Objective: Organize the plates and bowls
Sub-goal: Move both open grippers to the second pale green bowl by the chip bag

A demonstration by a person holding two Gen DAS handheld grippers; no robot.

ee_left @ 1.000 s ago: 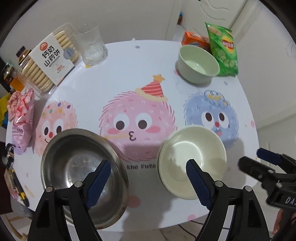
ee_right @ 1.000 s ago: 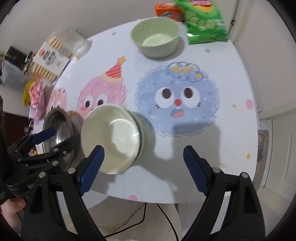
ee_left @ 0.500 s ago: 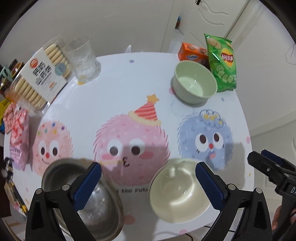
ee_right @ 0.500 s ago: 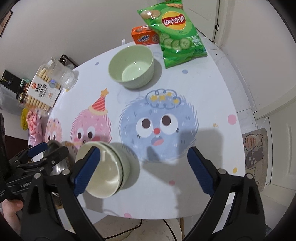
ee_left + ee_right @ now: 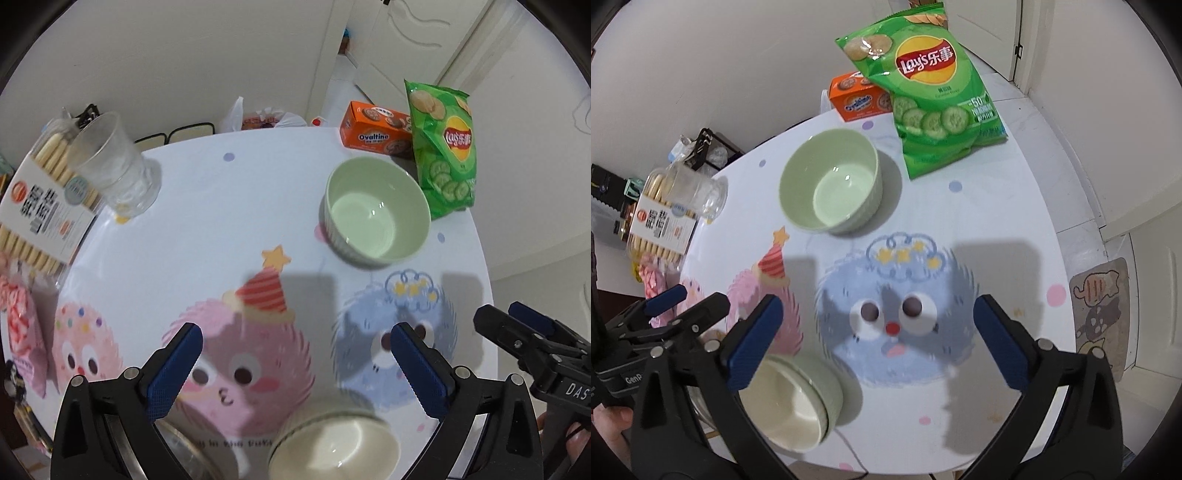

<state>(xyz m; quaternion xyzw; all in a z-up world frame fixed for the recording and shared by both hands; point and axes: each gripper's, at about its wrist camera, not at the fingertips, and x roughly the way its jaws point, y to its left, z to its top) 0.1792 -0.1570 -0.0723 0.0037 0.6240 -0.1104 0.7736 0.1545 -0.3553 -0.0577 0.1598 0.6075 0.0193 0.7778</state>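
while both grippers hang wide apart and empty above the table (image 5: pixel 229 206), left gripper (image 5: pixel 295 365) and right gripper (image 5: pixel 875 339), a green bowl (image 5: pixel 831 181) sits upright at the far side beside a chip bag (image 5: pixel 931 88). it looks like glazed ceramic, likely stiff, slick, breakable; its rim seems the best hold.

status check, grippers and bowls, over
Left gripper open, empty; right gripper jaws just widened, empty. Green bowl alone mid-table; cream bowl at near edge by steel bowl. Nothing blocking.
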